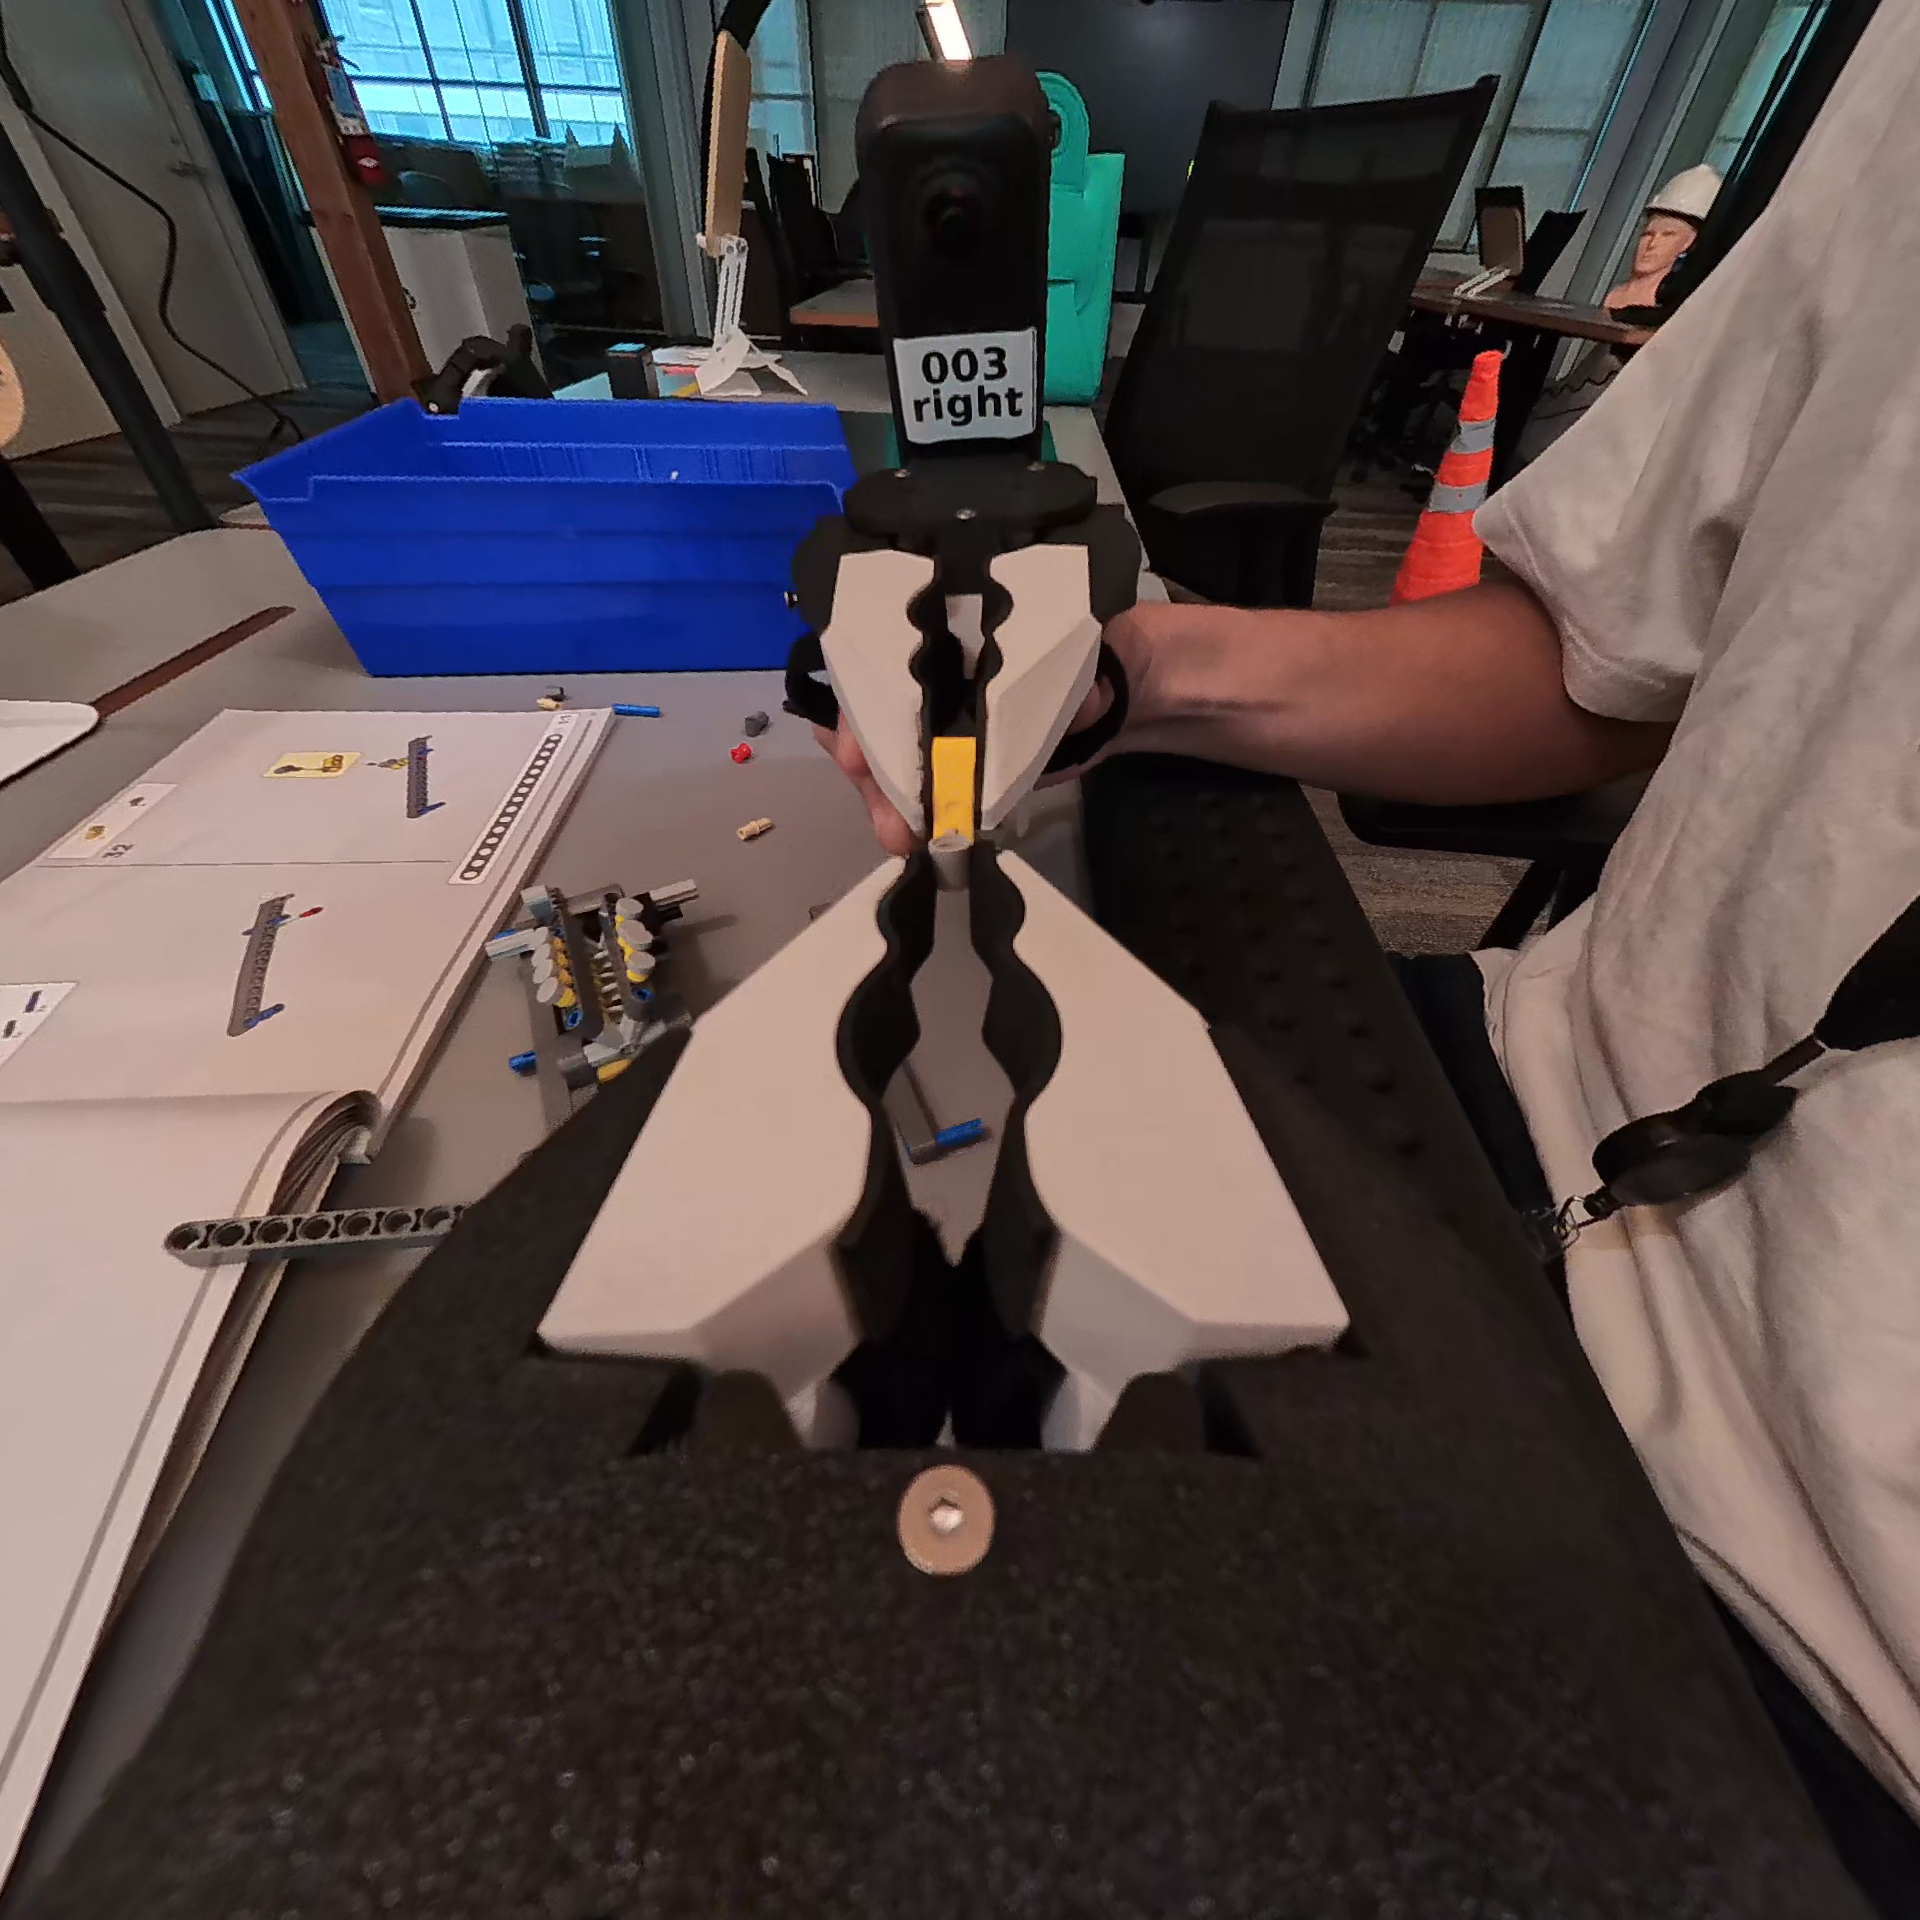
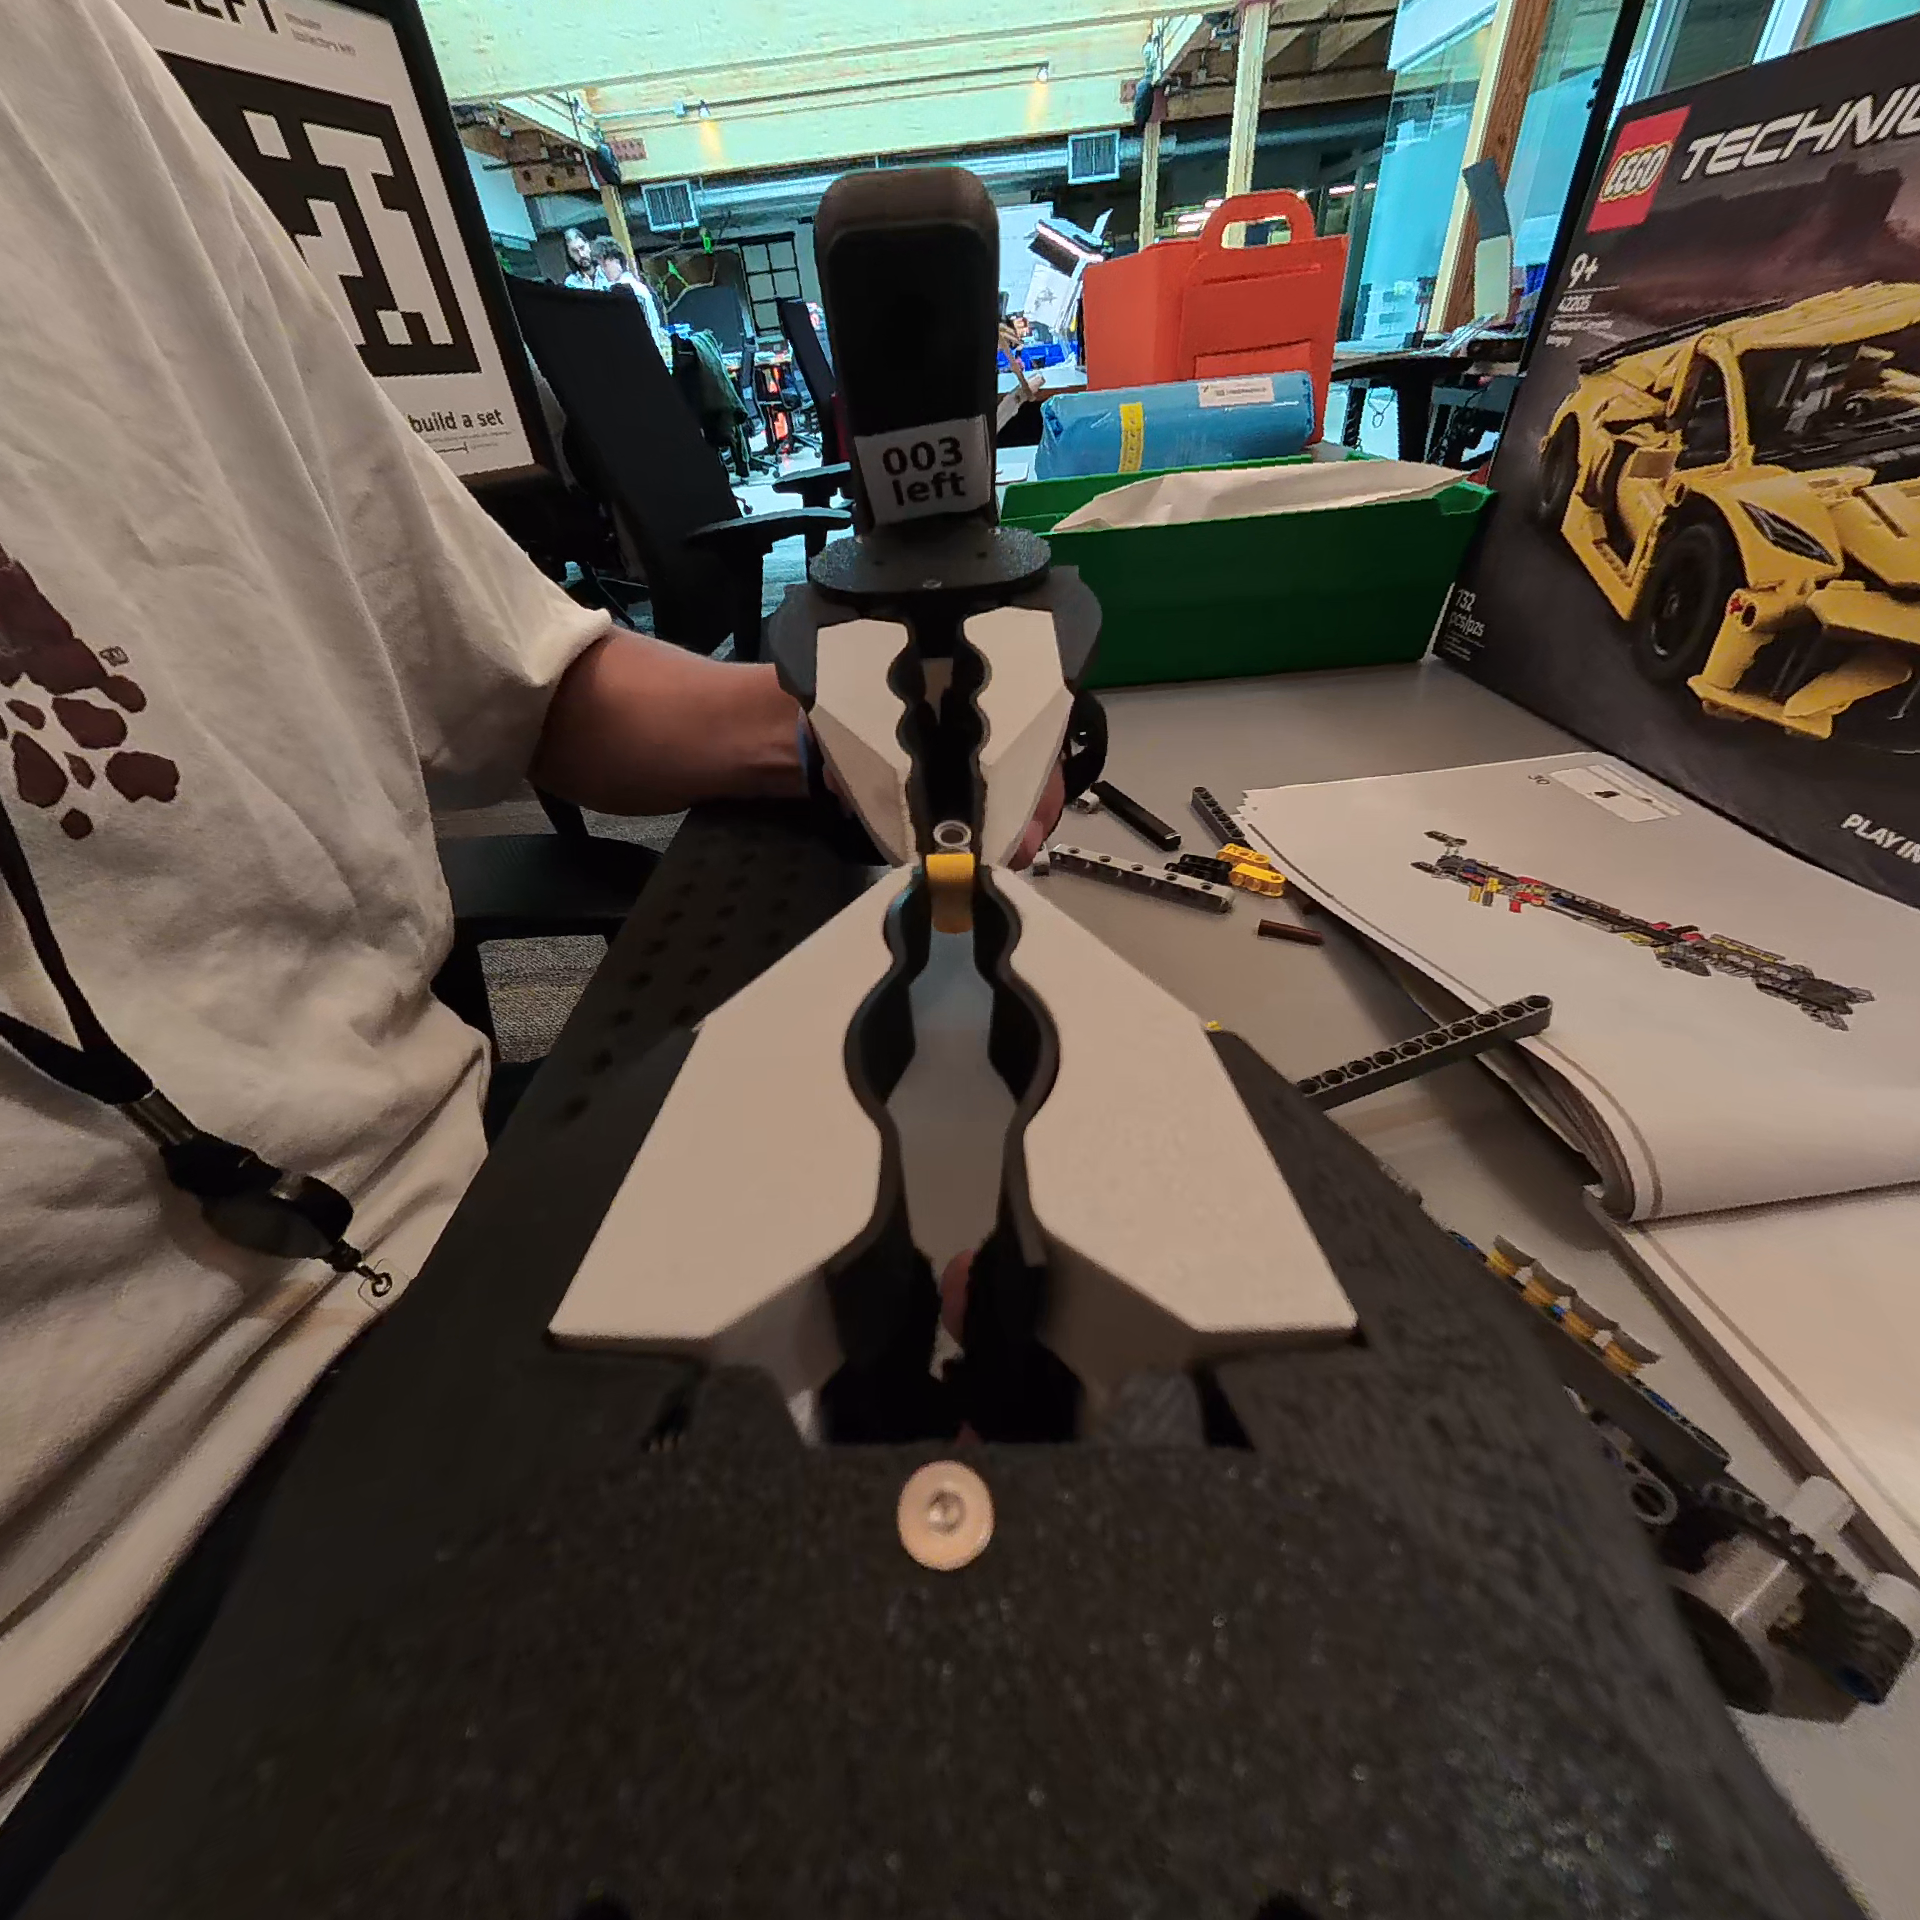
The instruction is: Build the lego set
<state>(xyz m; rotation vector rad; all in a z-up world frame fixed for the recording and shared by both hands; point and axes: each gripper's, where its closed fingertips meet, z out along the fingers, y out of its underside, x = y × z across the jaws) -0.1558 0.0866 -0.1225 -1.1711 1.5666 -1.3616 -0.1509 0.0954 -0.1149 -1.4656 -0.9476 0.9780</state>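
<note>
the 2 grippers meet tip to tip above the table. the left gripper [image 1: 951, 868] pinches a small grey tube [image 1: 948, 860]; the right gripper [image 2: 948, 894], directly facing it, clamps a yellow piece [image 2: 949, 891], the 2 parts touching end to end.

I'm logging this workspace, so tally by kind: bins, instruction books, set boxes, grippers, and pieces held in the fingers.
Bins: 2 (blue bin, green bin)
Instruction book: 1
Set box: 1
Grippers: 2 (left gripper, right gripper)
Held pieces: 2 (grey piece, yellow piece)
Total: 8
</note>
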